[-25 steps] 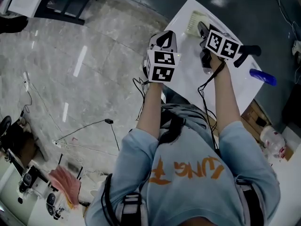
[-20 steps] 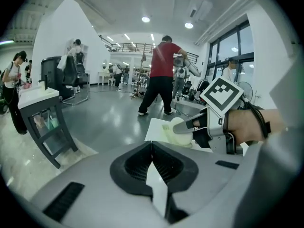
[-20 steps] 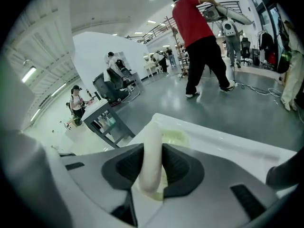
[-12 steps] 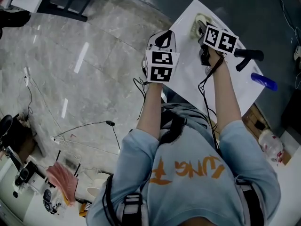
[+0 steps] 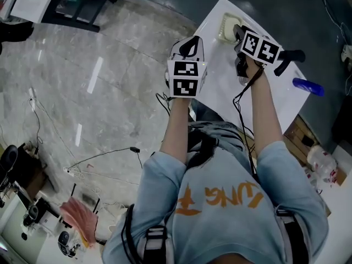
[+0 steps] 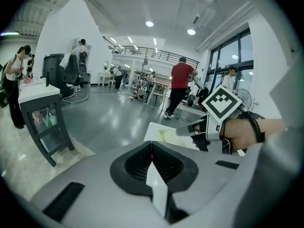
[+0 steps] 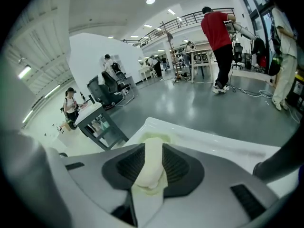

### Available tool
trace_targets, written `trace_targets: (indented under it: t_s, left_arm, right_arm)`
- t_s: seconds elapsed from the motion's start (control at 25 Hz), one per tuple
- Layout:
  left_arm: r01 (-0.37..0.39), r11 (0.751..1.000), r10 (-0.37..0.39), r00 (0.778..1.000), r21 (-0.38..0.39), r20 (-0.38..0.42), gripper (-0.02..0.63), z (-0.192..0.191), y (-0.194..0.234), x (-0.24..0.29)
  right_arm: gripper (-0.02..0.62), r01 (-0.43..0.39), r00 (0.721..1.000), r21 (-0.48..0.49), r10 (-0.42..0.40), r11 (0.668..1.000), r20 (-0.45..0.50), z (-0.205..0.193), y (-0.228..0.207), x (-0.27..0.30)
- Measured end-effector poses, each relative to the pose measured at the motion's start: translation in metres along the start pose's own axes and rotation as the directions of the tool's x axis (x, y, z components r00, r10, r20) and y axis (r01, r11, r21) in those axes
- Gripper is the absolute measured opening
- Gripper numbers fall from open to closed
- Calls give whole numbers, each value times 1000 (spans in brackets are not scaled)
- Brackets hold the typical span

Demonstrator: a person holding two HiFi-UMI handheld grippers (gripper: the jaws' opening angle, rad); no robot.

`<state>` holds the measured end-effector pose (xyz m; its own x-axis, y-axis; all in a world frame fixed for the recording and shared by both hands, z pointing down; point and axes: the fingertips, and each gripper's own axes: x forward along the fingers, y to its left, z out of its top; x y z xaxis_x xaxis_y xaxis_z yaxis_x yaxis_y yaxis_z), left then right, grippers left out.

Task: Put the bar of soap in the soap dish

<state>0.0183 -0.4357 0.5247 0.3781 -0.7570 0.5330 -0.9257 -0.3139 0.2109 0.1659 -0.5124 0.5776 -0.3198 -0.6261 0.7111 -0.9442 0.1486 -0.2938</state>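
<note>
Right gripper [image 7: 153, 152] is clamped on the bar of soap [image 7: 151, 171], over the white table [image 7: 213, 144] and just short of the soap dish [image 7: 168, 138] at its far corner. Left gripper [image 6: 152, 158] has its jaws together, nothing in them, off to the side. By my read the pickup is done; what's left is to set the soap in the dish and release.

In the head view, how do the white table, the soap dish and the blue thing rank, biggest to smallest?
1. white table, by far largest.
2. soap dish and blue thing look about alike; the right gripper hides part of the dish, so no ranking.
</note>
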Motion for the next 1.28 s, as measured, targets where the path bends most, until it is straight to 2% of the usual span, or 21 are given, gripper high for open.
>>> trace_targets:
  t_s: [0.2,0.32,0.44,0.6,0.76,0.88,0.96,1.04,1.08,1.28]
  left_arm:
    - [33,999,-33,999,-12,30,23,3,-4,-12]
    - [63,998,-62,995,-13,80,23,13,-7,-25]
    - [113,994,-113,980,6,165,23,35,-12,-44]
    - [169,983,-182,950,72,253,23,65,-17,-77]
    - [177,973,-216,920,145,327,23,100,-17,-110]
    - [168,966,-234,890,196,391,23,133,-19,-130]
    - [178,959,-260,859,220,442,23,151,-27,-143]
    - [197,951,-293,824,239,485,23,166,-38,-154]
    - [199,948,-301,815,248,496,23,171,-43,-158]
    - [164,950,-282,820,267,498,23,184,-52,-154]
  right_arm:
    - [123,-21,991,0,20,1000,129,9,13,-28]
    - [88,-39,965,-39,48,998,258,22,29,-60]
    - [51,-55,912,-54,72,997,404,41,48,-100]
    - [31,-77,815,-35,83,996,573,56,69,-160]
    - [28,-104,730,-47,109,993,675,74,94,-208]
    - [28,-68,684,-107,124,992,718,94,109,-240]
    - [28,-48,675,-140,135,989,725,103,113,-255]
    - [28,-53,679,-144,141,988,721,105,112,-262]
    - [28,-49,680,-138,134,989,721,104,109,-265]
    - [28,26,688,-165,102,986,719,106,103,-273]
